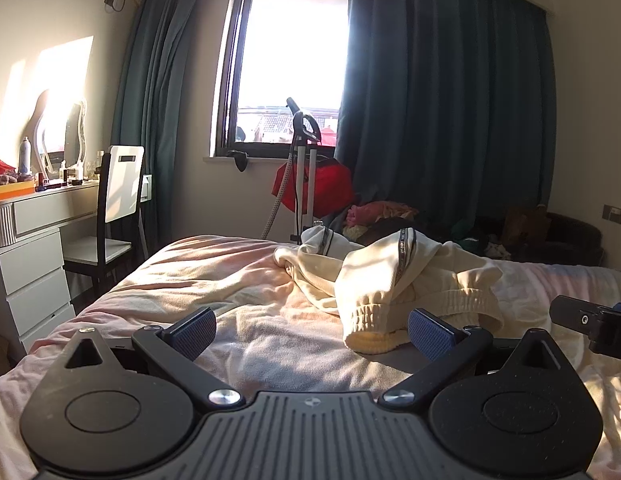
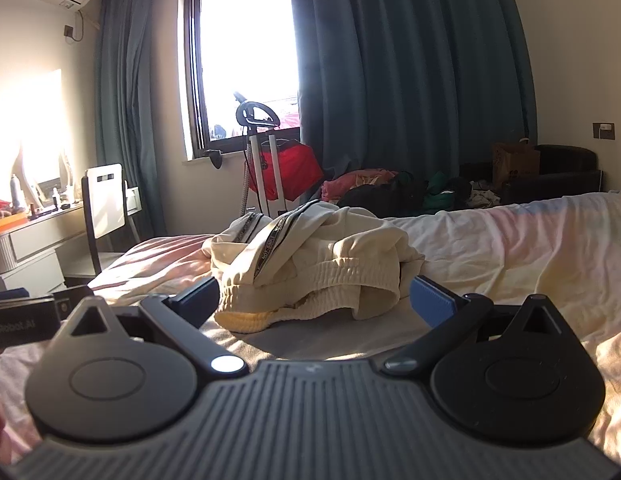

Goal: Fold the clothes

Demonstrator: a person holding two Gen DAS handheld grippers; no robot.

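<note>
Nearest the left wrist camera, the left gripper (image 1: pixel 310 330) is hovering over the bed (image 1: pixel 182 280) with its jaws spread wide and nothing between them except bare sheet; its right finger's blue pad (image 1: pixel 428 330) is sitting just beside the ribbed cuff of the cream sweatpants (image 1: pixel 398 280). On the right wrist view, the right gripper (image 2: pixel 316 300) is likewise standing wide, the crumpled waistband end of the sweatpants (image 2: pixel 310 268) lying in front of its jaws (whether either pad is touching cloth cannot be told). Open sheet is lying to the left of the heap, running to the bed's left edge, and more is stretching off to the right. The garment is bunched rather than laid flat, so no clear long axis is showing; its striped side tape is running away from the cameras towards the far edge of the bed. Beyond that edge a garment steamer (image 1: pixel 302 168) is standing below the window (image 1: pixel 286 64), with dark curtains (image 1: pixel 450 100) hanging beside it and a chair (image 1: pixel 118 204) by the dressing table (image 1: pixel 34 220).
</note>
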